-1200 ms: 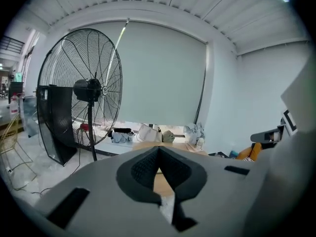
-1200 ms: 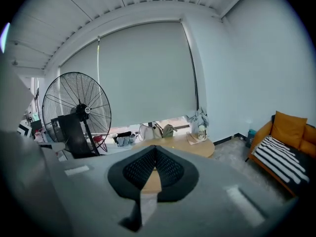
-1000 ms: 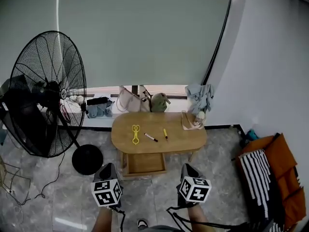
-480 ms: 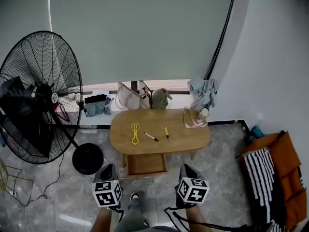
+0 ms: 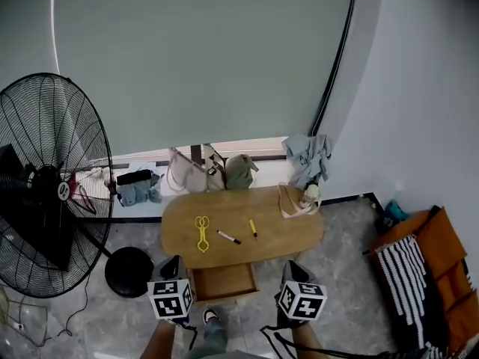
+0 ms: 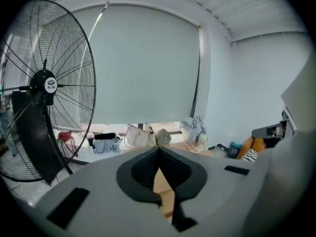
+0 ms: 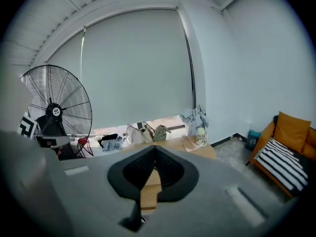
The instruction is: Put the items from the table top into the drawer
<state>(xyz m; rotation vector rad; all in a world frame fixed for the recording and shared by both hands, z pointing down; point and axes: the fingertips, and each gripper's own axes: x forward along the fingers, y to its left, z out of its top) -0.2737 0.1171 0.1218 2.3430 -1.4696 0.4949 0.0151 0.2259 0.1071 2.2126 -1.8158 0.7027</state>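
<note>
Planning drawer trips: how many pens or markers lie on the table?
2: a dark marker near the middle of the table, a yellow pen just right of it. None seems hidden.

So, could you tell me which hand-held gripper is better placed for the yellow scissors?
Left, probably: the yellow scissors lie much closer to the left hand-held gripper than to the right hand-held gripper.
</note>
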